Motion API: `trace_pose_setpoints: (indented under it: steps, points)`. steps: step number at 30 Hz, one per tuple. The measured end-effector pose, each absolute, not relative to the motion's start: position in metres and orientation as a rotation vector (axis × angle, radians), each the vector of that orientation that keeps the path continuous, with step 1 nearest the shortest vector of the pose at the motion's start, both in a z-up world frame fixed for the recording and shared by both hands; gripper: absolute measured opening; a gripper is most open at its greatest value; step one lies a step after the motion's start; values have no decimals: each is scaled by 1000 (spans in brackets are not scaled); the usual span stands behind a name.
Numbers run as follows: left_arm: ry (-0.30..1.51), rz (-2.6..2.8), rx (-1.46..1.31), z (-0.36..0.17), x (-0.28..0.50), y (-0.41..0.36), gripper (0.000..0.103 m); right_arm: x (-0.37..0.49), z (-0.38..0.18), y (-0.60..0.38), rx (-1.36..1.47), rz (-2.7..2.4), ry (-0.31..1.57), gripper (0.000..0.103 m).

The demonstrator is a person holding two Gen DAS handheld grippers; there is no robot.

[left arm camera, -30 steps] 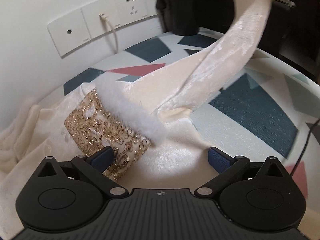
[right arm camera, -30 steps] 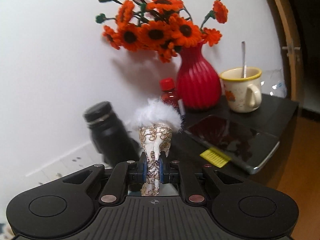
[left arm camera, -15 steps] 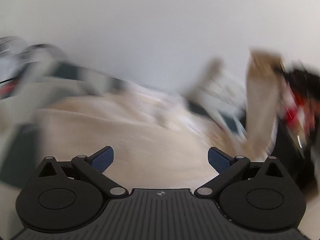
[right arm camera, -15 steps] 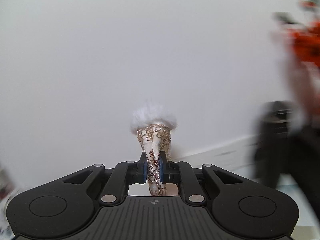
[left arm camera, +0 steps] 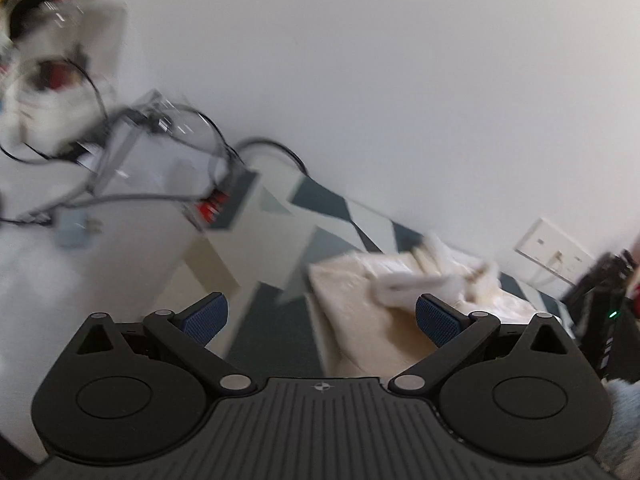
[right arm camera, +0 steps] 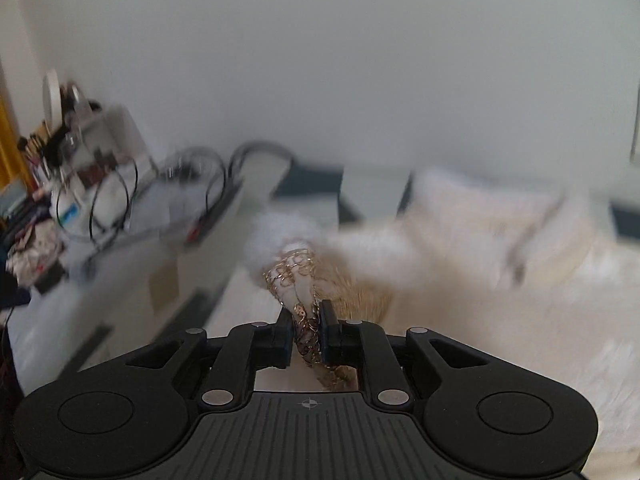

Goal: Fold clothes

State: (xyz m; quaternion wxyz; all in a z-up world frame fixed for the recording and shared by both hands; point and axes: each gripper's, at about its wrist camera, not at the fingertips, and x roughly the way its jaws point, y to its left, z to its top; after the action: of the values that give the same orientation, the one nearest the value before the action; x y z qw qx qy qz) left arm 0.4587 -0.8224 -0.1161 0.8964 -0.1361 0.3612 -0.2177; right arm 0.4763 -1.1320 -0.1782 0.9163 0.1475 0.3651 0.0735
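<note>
Mid-fold at a patterned table: the right gripper pinches the gold-embroidered cuff of a cream garment, its white fur trim standing just ahead of the fingertips; the jaws are beginning to ease apart, though the lace is between the pads and touching them. The bulk of the garment lies ahead and to the right of this gripper, spread in soft heaps over the table, blurred by motion. The left gripper is spread wide with nothing between its blue pads; the same cream cloth sits just beyond its right finger, a strip of fur trim across it, while bare tabletop with its dark and pale shapes shows ahead and to the left. Farther left, a tangle of cables and a power strip lie at the table's end, and a wall socket plate shows off to the right. By these views the fold looks only partly made: the sleeve end seems to be on its way across the body and about to be let go, the garment is rumpled rather than squared, and smoothing plus further folds appear to remain
</note>
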Motion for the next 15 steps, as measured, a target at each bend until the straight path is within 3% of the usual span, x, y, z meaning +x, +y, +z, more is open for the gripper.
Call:
trace_pose_setpoints:
  steps: [3,5,7,15]
  points:
    - [792,-573,-343,-131,474,-845,102,469,-186,-1132,315,166,803,30]
    - [861,-660,-397,-142,489,-866,102,457,-180,-1140,319,171,796,49]
    - [931,-714,-440,-158,502,-890,102,439,-167,-1151,330,156,749,56]
    - [1086,-721,-374,-193,509,-970,102,350,-156,-1255,580,-128,607,56]
